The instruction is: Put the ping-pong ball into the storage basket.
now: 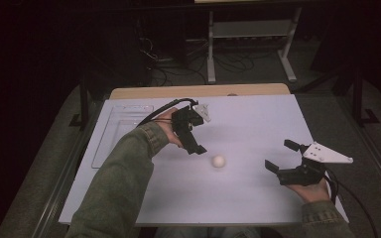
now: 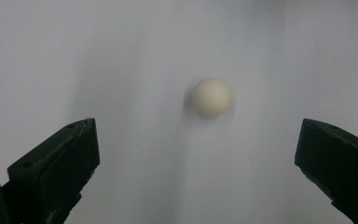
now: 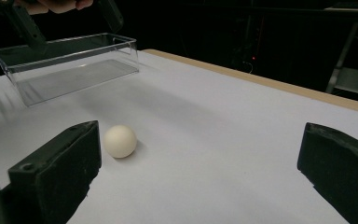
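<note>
A small white ball (image 1: 219, 161) lies on the white tabletop (image 1: 258, 119) near the middle. My left gripper (image 1: 196, 147) hangs over the table just left of the ball, pointing down, jaws wide apart. Through it the ball (image 2: 211, 97) sits ahead of the open left gripper (image 2: 196, 135), slightly right of centre. My right gripper (image 1: 280, 154) is held low at the right, open, aimed leftward. From the open right gripper (image 3: 200, 135), the ball (image 3: 120, 141) rests just beyond its left jaw. Nothing is held by either.
A clear plastic tray (image 1: 110, 124) stands on the table's left side; its wall (image 3: 70, 60) shows behind the ball, under the other gripper's fingers (image 3: 25, 25). The table's wooden far edge (image 1: 203, 91) borders a dark floor with cables and a stand.
</note>
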### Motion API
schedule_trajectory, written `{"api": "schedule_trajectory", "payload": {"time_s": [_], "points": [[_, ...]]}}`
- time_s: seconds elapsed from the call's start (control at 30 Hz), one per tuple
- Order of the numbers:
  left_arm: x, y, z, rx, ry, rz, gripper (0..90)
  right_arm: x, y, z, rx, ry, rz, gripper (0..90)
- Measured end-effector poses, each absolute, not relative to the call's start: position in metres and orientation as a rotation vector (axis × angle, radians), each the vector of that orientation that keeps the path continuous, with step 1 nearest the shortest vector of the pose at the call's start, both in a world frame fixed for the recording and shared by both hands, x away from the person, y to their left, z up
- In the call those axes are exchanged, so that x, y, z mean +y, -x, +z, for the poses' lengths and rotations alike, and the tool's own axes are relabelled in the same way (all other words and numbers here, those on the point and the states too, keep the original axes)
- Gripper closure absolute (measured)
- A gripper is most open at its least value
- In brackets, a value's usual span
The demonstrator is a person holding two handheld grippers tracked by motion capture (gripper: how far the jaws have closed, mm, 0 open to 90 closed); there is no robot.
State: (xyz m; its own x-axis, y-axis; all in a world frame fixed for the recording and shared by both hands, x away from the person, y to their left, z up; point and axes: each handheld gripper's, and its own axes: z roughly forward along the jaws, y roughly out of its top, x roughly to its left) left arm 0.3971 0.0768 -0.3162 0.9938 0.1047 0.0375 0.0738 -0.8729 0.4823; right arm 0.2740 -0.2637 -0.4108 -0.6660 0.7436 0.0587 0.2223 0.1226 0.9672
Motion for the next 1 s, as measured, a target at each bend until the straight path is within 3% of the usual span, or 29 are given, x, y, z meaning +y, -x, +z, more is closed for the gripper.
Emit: {"api": "schedule_trajectory", "payload": {"time_s": [0.47,1.0], "points": [[0.061,-0.410,-0.326,0.092,-2.681,-0.013,0.0,-0.263,-0.273,-0.411,1.971,-0.933,1.556,0.0],[0.047,-0.413,-0.340,0.064,-2.708,-0.038,0.0,-0.263,-0.273,-0.411,1.967,-0.933,1.547,0.0]]}}
